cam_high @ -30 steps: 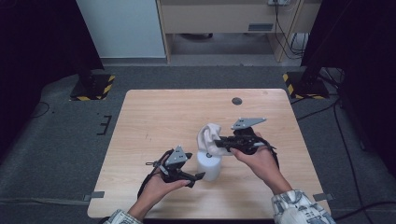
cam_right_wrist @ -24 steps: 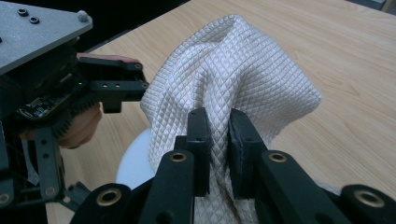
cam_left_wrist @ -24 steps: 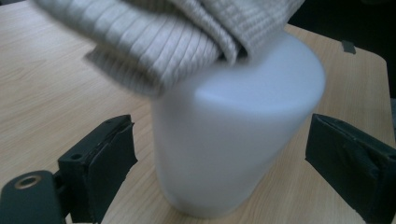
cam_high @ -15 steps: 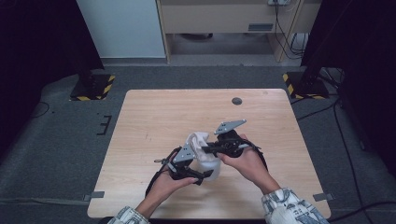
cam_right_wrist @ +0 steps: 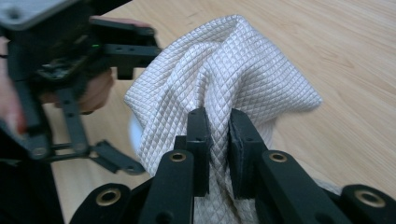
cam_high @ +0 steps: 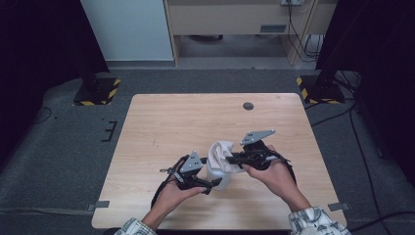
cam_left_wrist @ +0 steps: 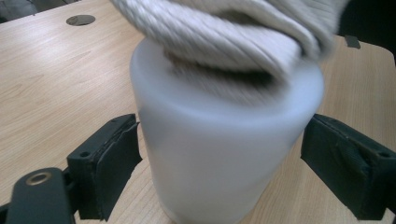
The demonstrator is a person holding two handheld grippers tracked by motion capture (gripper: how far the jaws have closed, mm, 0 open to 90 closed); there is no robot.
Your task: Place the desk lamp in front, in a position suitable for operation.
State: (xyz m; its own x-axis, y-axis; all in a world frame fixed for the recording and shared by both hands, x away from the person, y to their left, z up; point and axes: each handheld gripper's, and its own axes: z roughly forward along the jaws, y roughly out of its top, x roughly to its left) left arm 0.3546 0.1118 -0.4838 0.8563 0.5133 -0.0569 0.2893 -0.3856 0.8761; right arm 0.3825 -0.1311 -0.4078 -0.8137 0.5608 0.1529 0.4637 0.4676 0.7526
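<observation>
Two things: limp cloth (cam_right_wrist: 219,79), pinched mid-fold by right gripper (cam_right_wrist: 218,135) fingers; light, slick cup (cam_left_wrist: 224,154) lower centre, left gripper (cam_left_wrist: 219,163) fingers wide around it, untouching.

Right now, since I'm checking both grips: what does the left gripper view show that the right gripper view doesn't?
Left gripper view: the white cup standing between the pads of the left tongs, which have just been closing; whether they press it I cannot tell. Right gripper view: the right tongs shut on the quilted cloth. Both: that cloth and the wooden table.
</observation>
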